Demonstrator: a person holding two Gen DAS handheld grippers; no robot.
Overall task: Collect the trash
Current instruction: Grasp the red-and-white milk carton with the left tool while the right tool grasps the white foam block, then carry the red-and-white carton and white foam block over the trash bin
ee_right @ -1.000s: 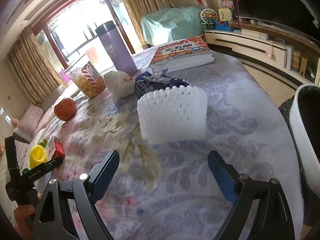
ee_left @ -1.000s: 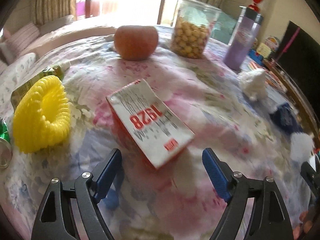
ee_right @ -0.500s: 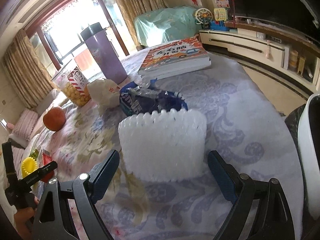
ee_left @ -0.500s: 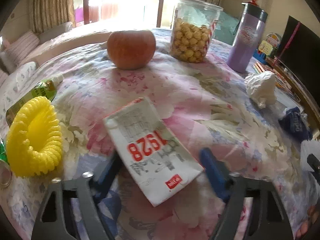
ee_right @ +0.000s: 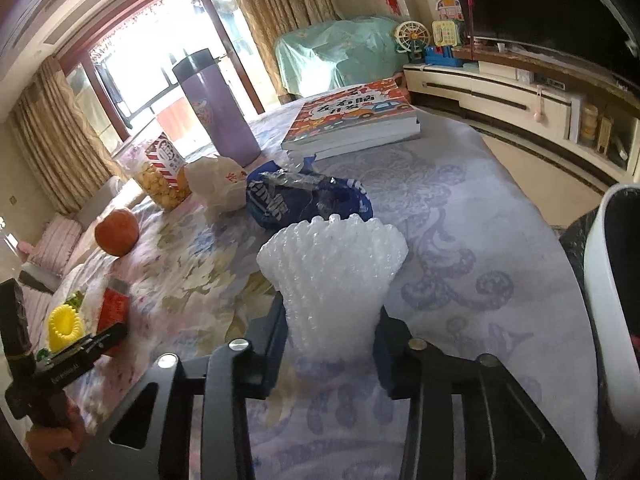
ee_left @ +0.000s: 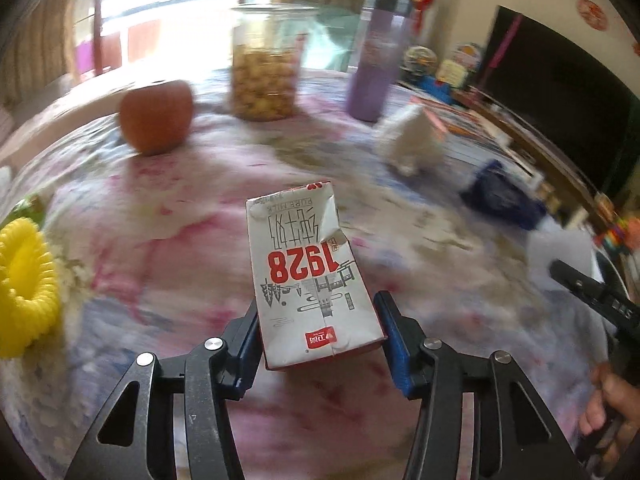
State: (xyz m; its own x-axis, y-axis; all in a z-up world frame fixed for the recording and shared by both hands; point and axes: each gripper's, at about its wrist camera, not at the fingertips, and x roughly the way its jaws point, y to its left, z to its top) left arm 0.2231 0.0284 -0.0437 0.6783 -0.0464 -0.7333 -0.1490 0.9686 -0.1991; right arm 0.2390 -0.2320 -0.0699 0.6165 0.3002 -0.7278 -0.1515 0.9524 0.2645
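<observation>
A white and red milk carton [ee_left: 308,272] marked 1928 lies lengthwise between the blue pads of my left gripper [ee_left: 318,320]. The jaws are closing and both pads touch its sides. In the right wrist view a white foam fruit net [ee_right: 332,256] stands between the pads of my right gripper [ee_right: 332,332]. Those jaws are closing too, and the net's base is pinched narrow. A crumpled white paper bag [ee_right: 218,184] and a blue plastic wrapper [ee_right: 304,196] lie just behind the net on the flowered tablecloth [ee_right: 460,240].
An apple [ee_left: 156,116], a snack jar [ee_left: 266,68] and a purple flask [ee_left: 376,60] stand at the back. A yellow ring toy [ee_left: 22,284] lies at the left. Stacked books [ee_right: 352,116] lie at the far edge. A white bin [ee_right: 608,300] stands off the table's right.
The left jaws have closed onto the carton, which has turned to lie straight between them. The right jaws have closed on the foam net and squeezed its base.
</observation>
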